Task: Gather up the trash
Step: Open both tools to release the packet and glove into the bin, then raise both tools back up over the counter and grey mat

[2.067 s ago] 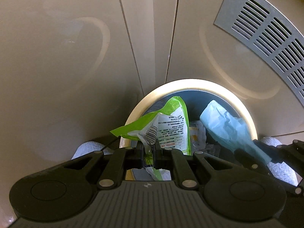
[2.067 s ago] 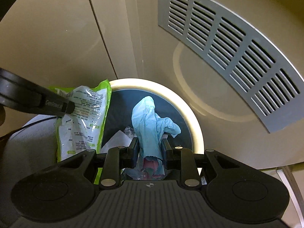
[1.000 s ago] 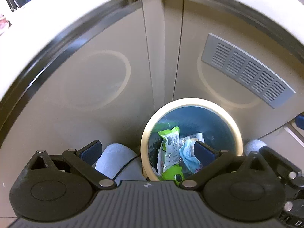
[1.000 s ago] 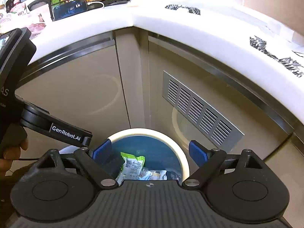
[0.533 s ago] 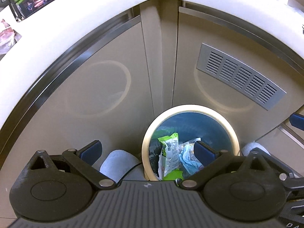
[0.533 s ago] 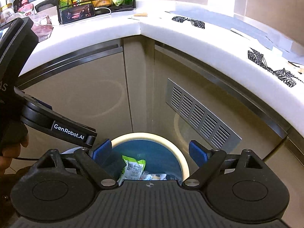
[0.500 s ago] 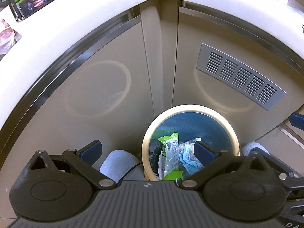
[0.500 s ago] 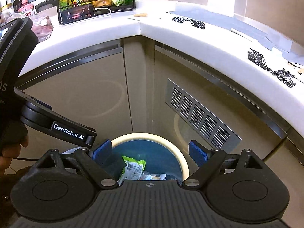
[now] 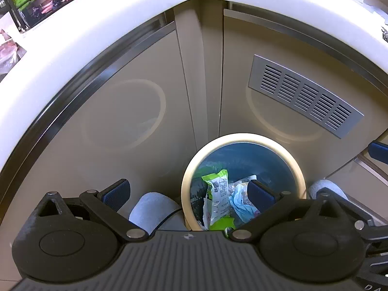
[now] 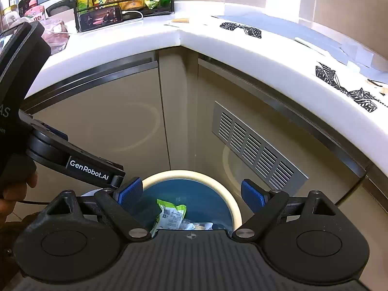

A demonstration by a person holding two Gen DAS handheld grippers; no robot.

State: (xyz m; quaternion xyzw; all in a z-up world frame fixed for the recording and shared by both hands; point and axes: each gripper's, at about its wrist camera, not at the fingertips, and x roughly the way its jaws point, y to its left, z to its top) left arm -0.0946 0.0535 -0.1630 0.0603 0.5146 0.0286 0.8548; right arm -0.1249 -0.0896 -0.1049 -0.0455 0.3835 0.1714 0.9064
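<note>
Since dropping the green wrapper (image 9: 215,198) and blue glove (image 9: 241,202) into the bin (image 9: 242,138), your left gripper (image 9: 188,192) and right gripper (image 10: 191,194) hang wide open, empty, above it.

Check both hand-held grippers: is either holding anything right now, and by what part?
Nothing is held. The left hand-held gripper and right hand-held gripper both stand open and empty above the bin; the green wrapper and blue glove lie inside it.

"GenRobot.AI" stands in white letters on the black arm of the left gripper (image 10: 92,169), at the left of the right wrist view. Print on the green wrapper (image 10: 171,214) is too small to read.
</note>
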